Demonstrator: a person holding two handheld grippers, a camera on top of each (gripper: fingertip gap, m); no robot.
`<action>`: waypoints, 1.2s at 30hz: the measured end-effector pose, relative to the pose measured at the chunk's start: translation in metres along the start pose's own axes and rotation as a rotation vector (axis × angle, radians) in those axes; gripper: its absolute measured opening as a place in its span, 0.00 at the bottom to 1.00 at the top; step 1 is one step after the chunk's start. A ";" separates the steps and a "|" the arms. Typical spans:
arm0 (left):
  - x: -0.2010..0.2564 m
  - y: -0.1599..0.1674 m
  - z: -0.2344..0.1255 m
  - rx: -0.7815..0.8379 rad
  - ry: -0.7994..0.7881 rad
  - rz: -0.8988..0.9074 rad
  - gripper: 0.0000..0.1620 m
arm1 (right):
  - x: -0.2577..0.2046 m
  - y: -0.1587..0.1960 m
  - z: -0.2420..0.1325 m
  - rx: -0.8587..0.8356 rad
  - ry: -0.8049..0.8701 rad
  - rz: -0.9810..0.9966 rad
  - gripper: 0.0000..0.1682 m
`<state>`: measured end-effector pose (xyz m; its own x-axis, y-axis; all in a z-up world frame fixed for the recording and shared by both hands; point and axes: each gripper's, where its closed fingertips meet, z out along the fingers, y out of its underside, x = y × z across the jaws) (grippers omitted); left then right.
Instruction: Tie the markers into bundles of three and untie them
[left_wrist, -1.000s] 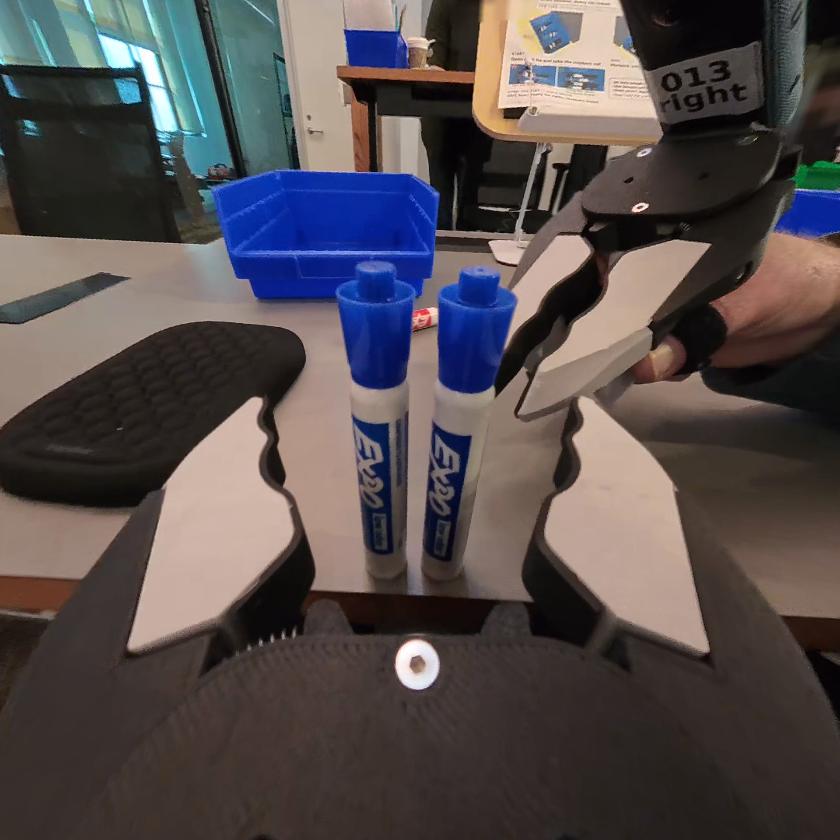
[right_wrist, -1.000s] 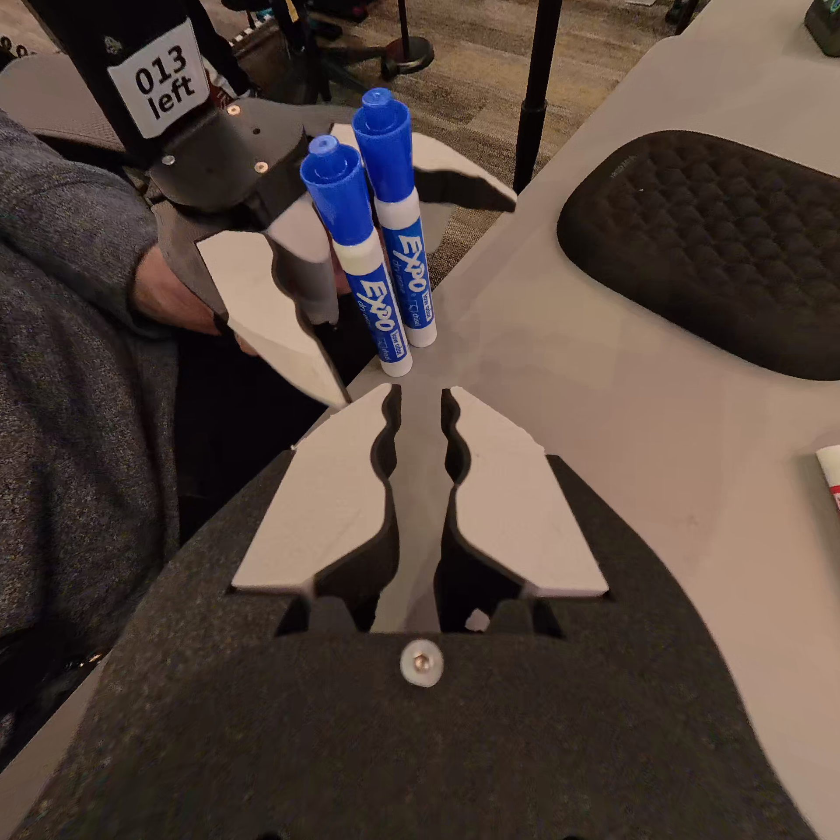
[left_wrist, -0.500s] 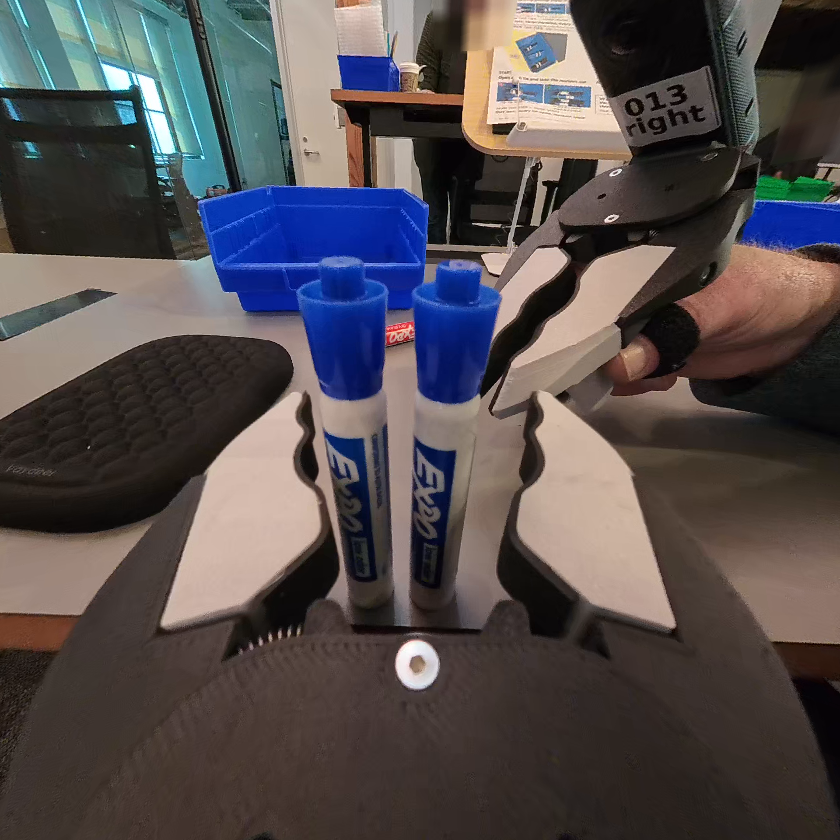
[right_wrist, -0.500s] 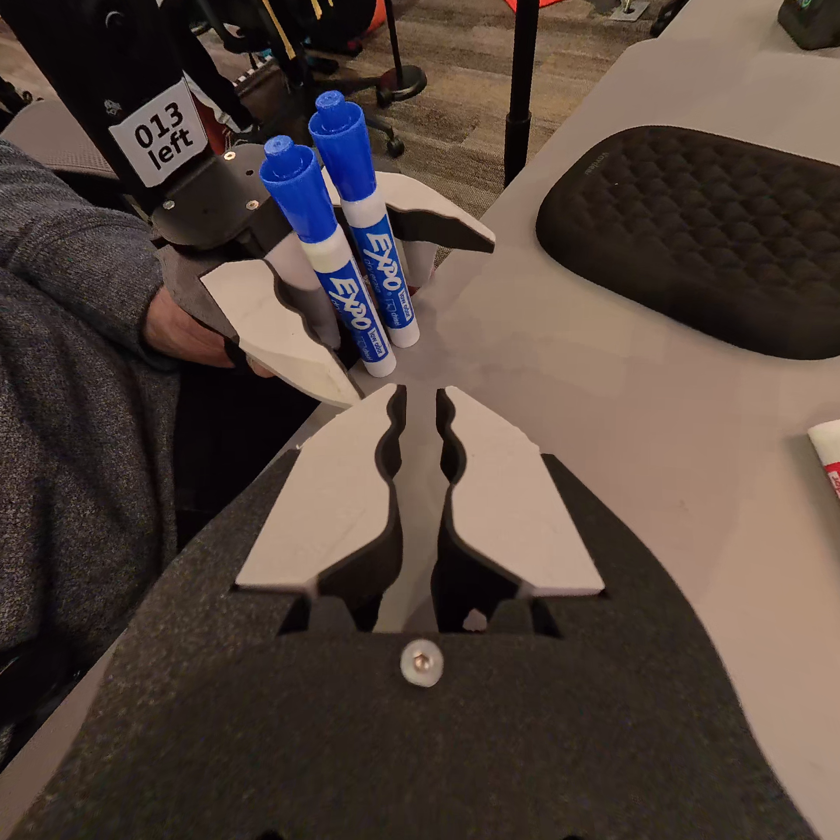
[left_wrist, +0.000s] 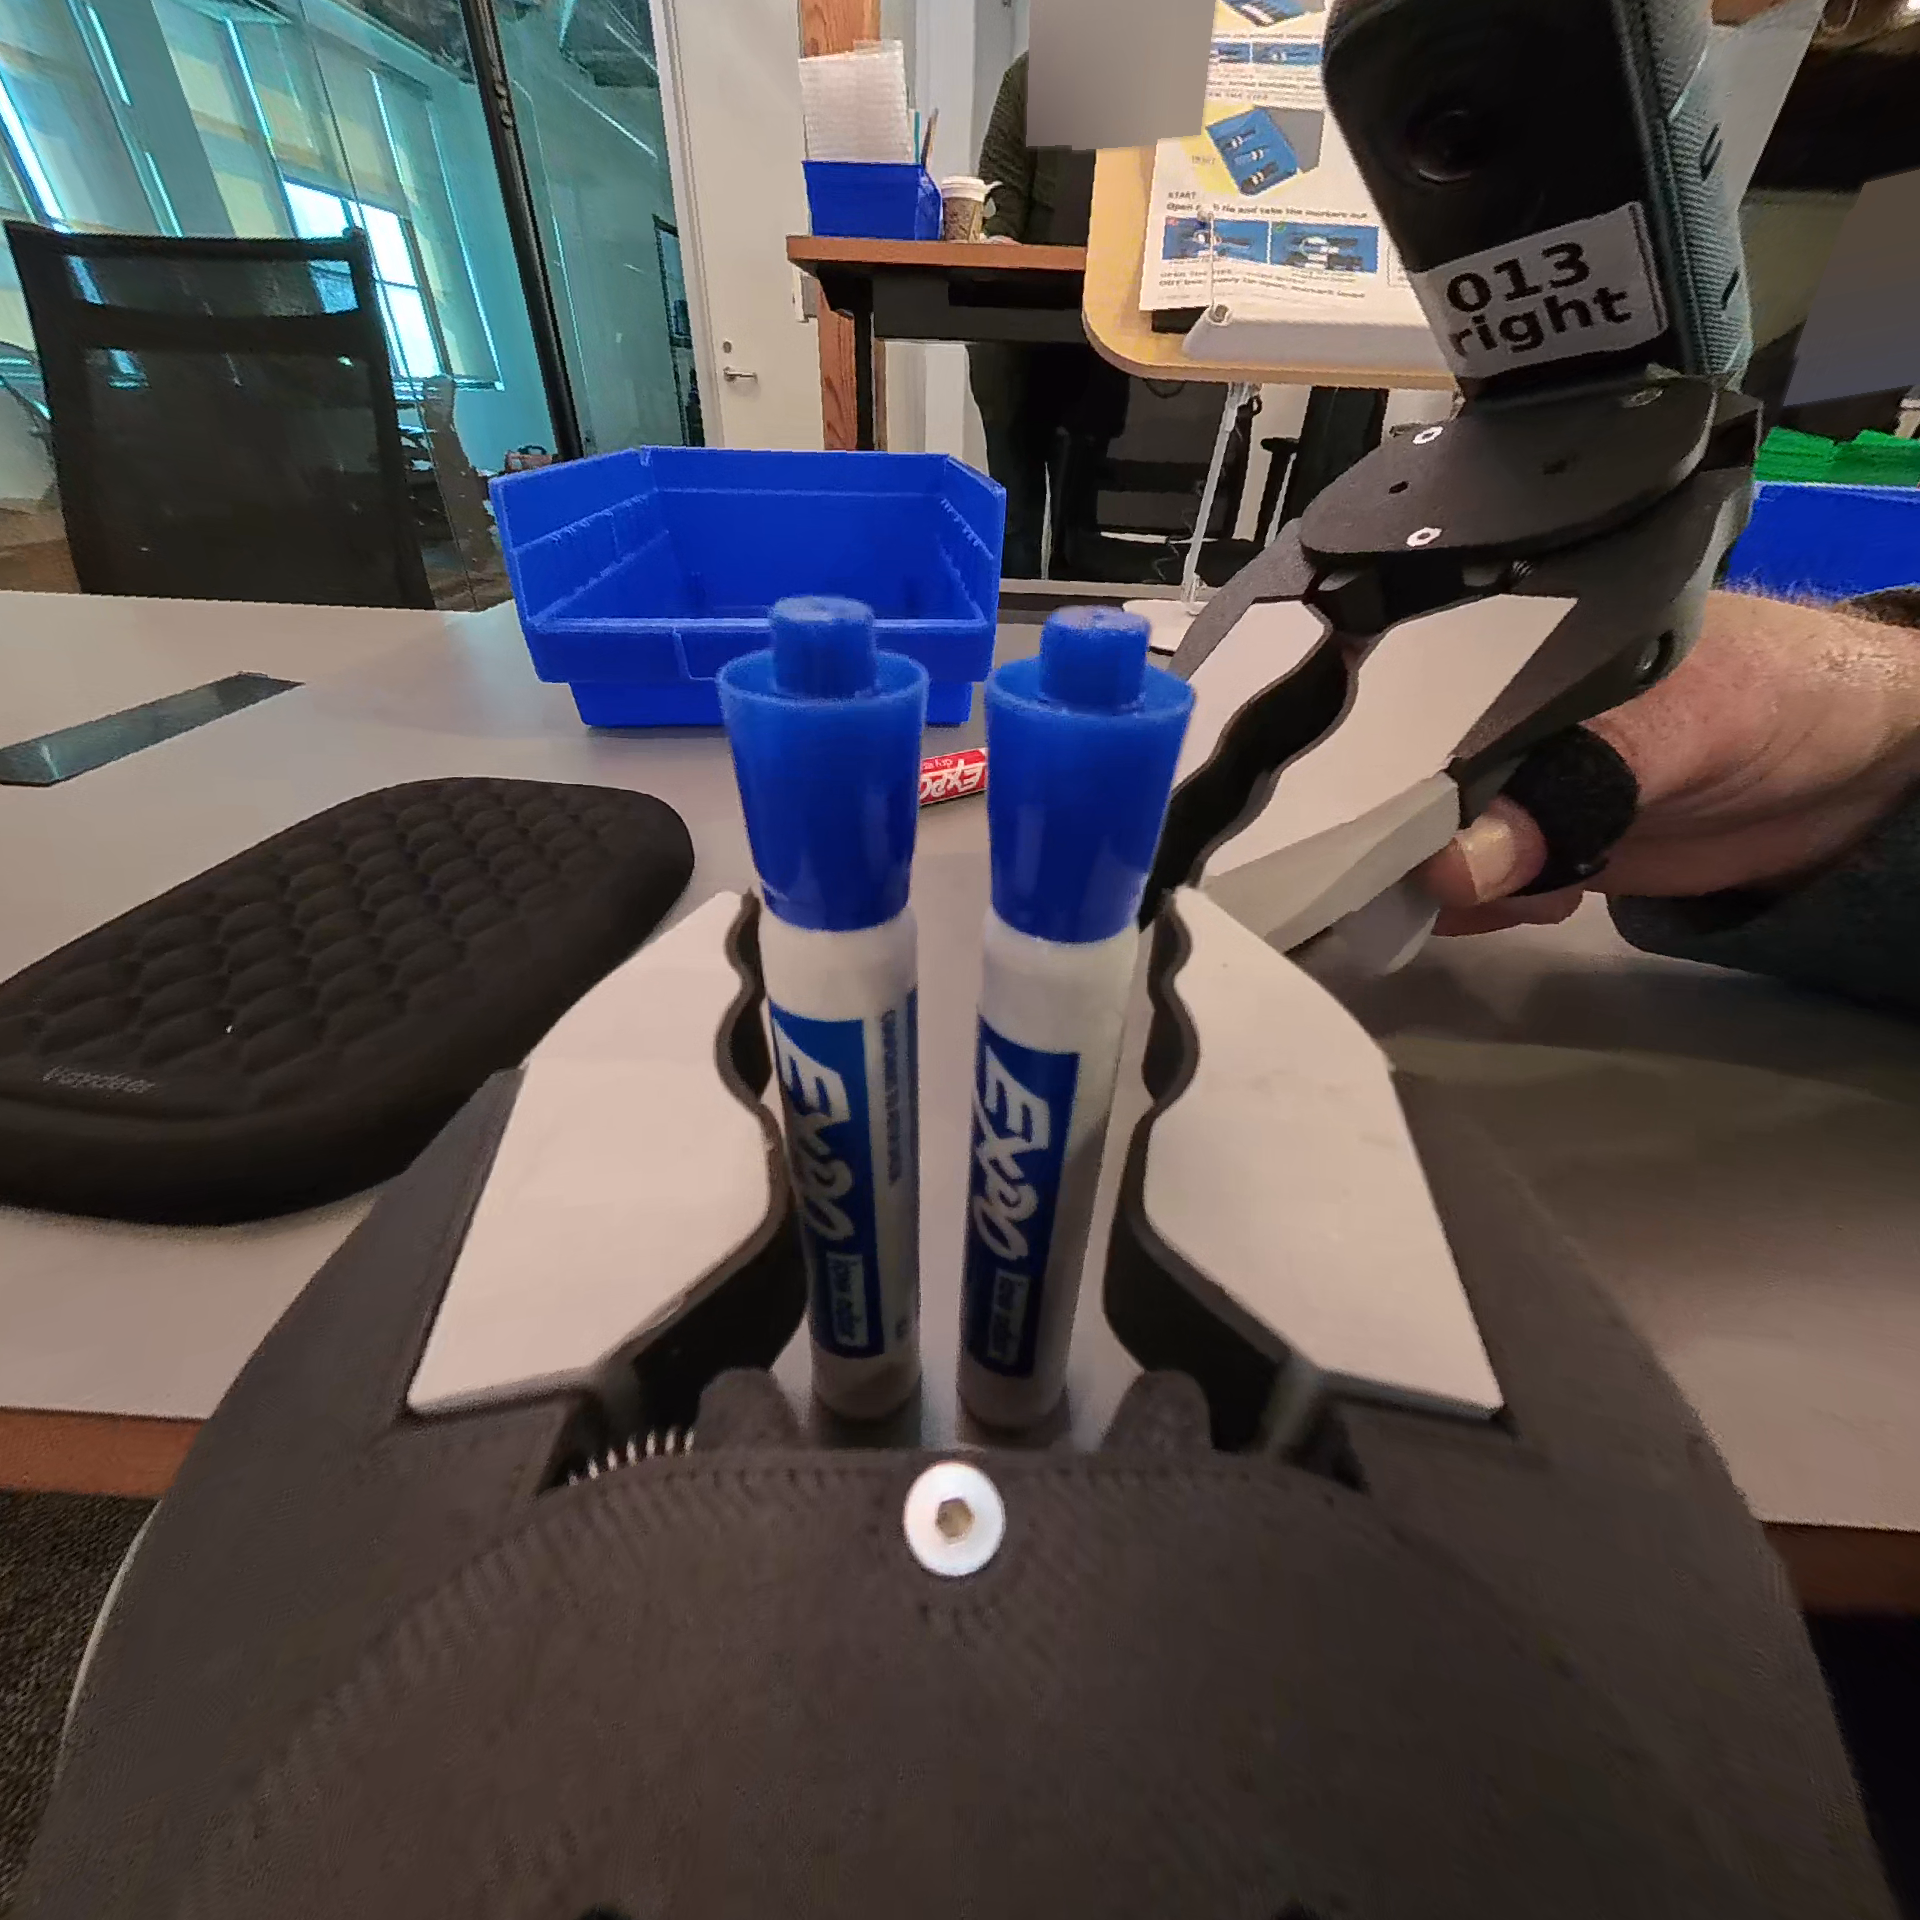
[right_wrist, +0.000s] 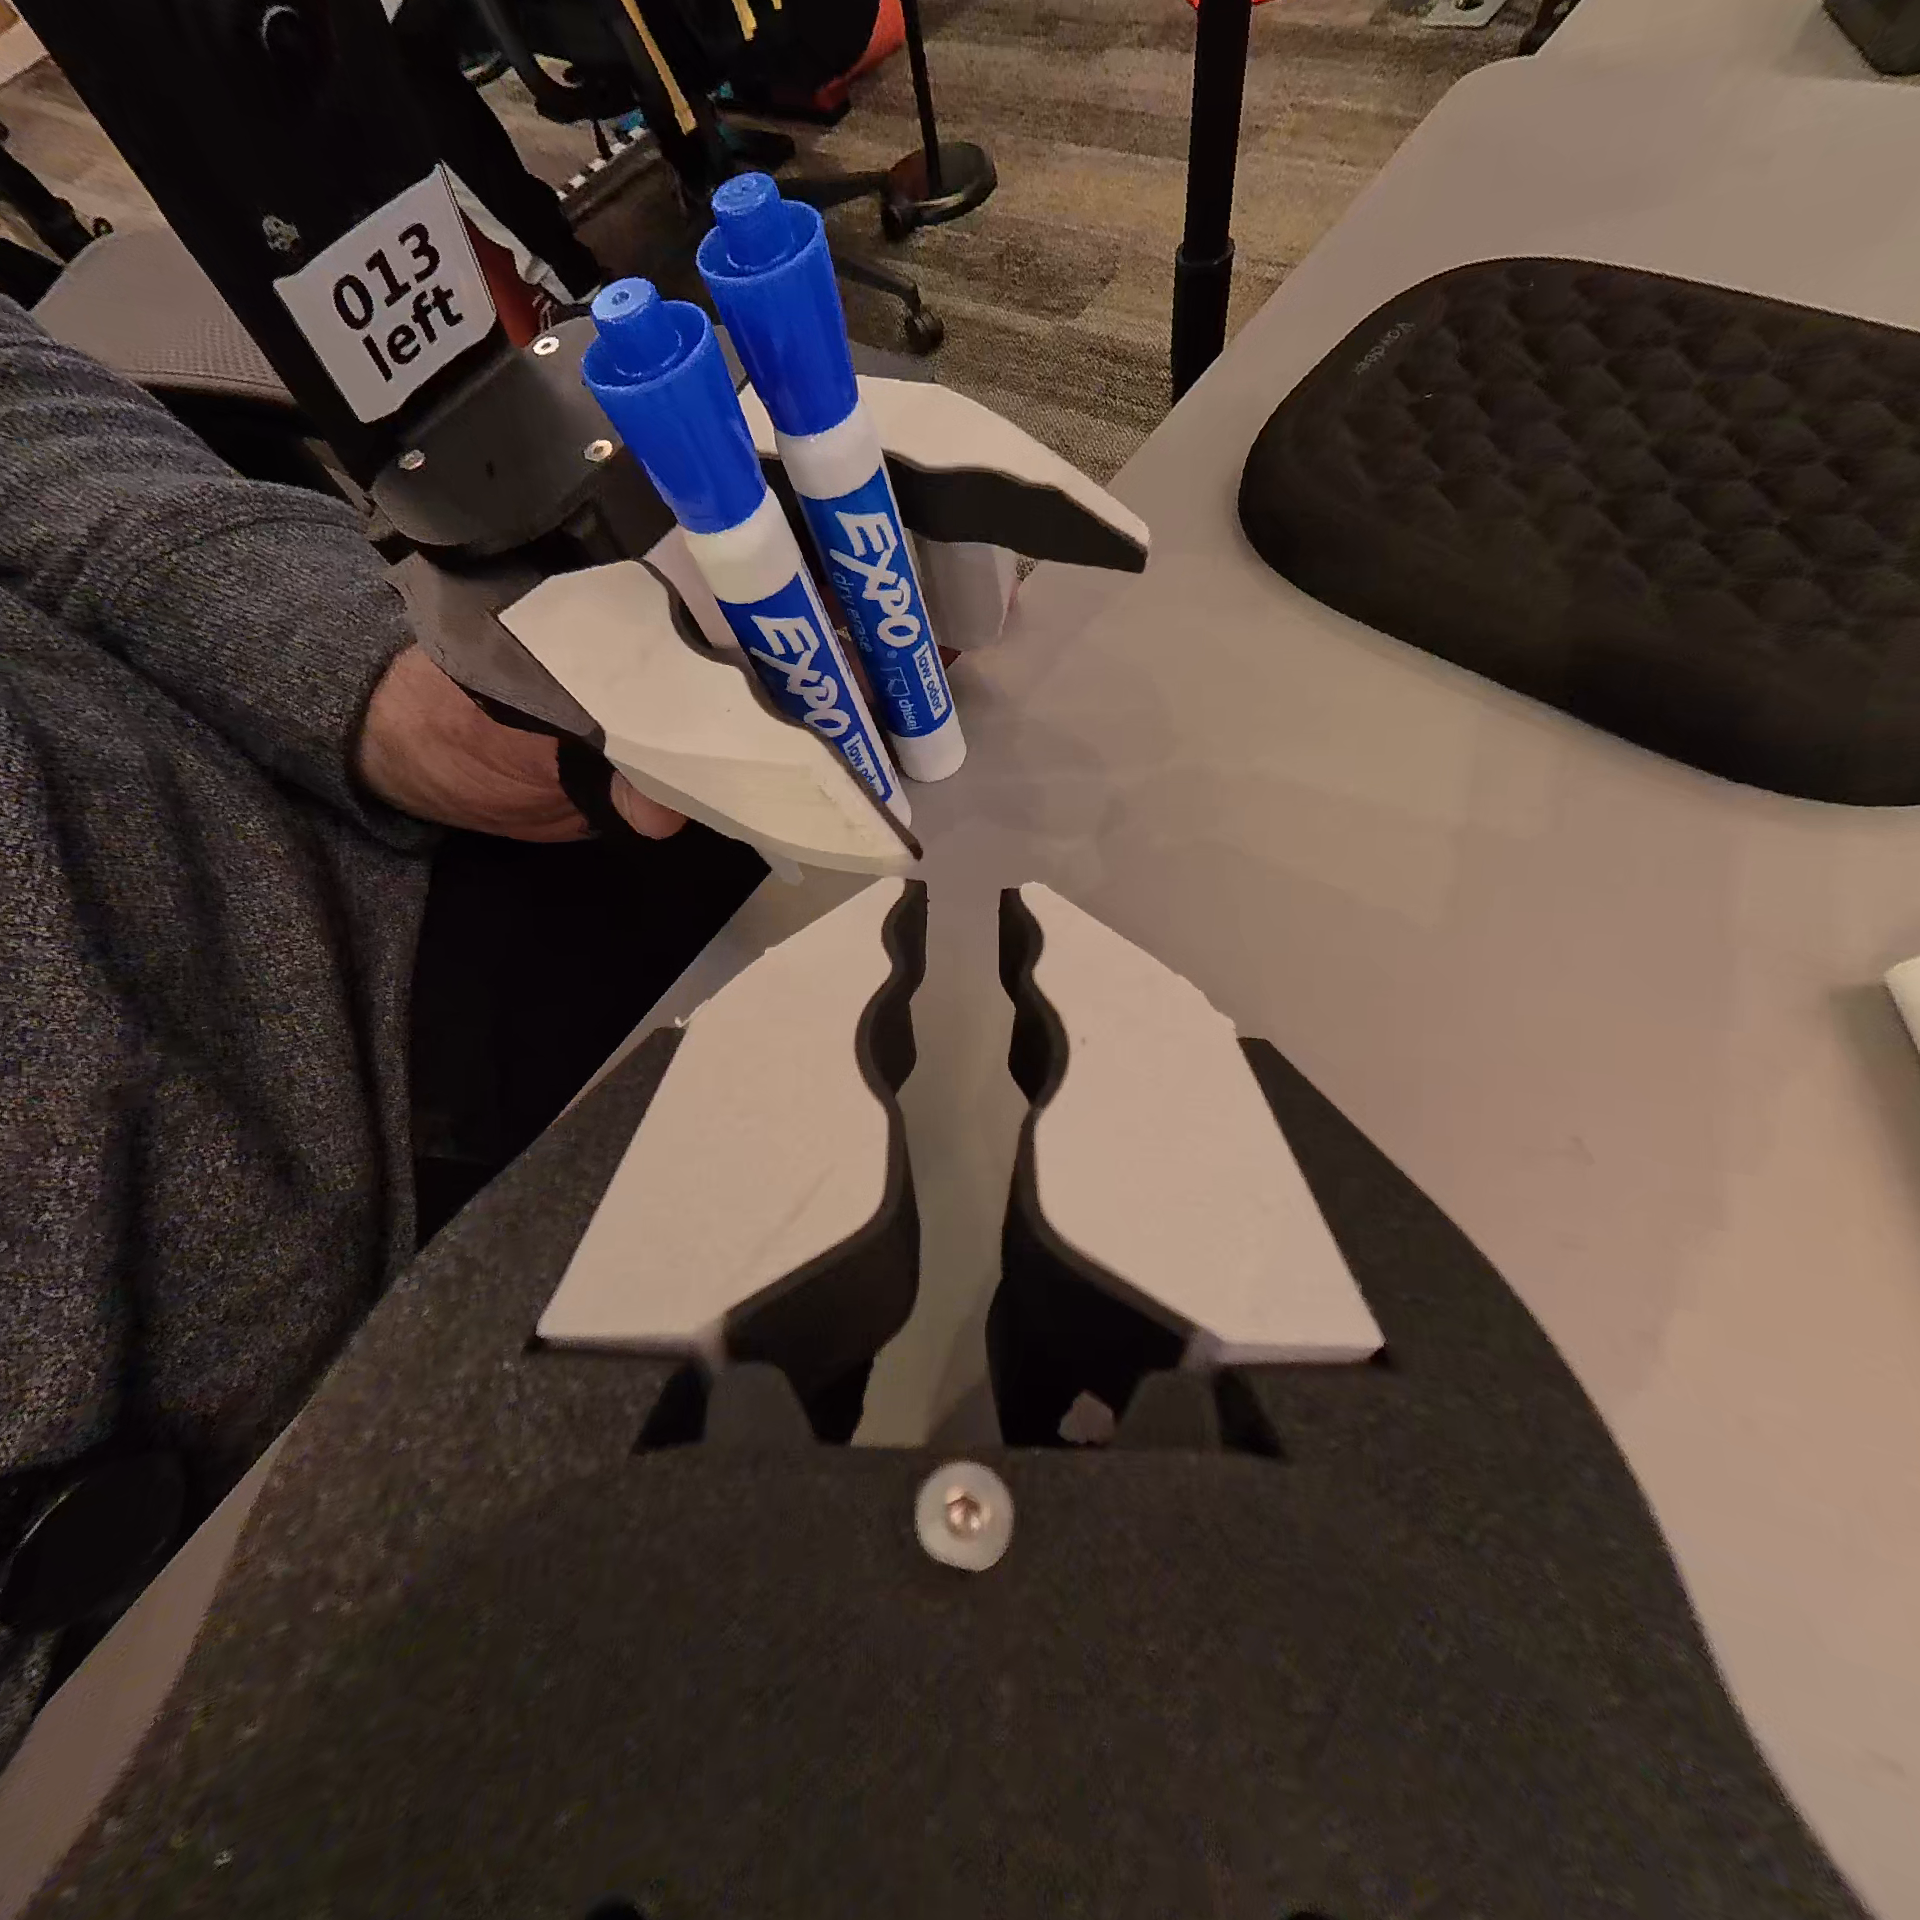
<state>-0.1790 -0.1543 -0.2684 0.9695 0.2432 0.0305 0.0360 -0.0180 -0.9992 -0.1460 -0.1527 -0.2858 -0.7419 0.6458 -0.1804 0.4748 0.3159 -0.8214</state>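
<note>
At the near edge of the grey table (left_wrist: 312, 665), two blue markers (left_wrist: 940, 1039) stand up straight on their flat ends, side by side with a small gap between them. The left gripper (left_wrist: 951, 1101) has one finger on each side of the pair, and its fingers look like they are just touching the white bodies, but I cannot tell if it is squeezing them yet. The right gripper (right_wrist: 961, 1049) is nearly pressed together with only a thin gap, holds nothing, and its tips sit close to the left gripper's near finger. A third, red marker (left_wrist: 951, 779) lies farther back, near a blue bin (left_wrist: 748, 582), and a black pad (left_wrist: 312, 977) rests to the left. No tie shows on the pair. The markers look light, hard and smooth, so they could slip or tip over easily. I think the best place to hold them is around the white middle, below the caps, with a soft, even squeeze so both stay standing together.
</note>
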 end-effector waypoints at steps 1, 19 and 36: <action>0.000 0.000 0.000 -0.001 0.001 0.003 0.43 | -0.001 0.000 0.000 -0.001 -0.003 -0.001 0.08; 0.001 0.005 0.001 -0.002 0.012 0.014 0.31 | -0.004 0.001 0.002 0.003 -0.023 0.000 0.08; 0.002 0.004 0.002 -0.022 0.041 0.040 0.26 | -0.003 -0.001 -0.001 0.011 -0.022 -0.007 0.08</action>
<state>-0.1770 -0.1516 -0.2728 0.9793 0.2024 -0.0082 0.0017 -0.0489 -0.9988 -0.1439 -0.1548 -0.2837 -0.7554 0.6280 -0.1868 0.4644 0.3122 -0.8288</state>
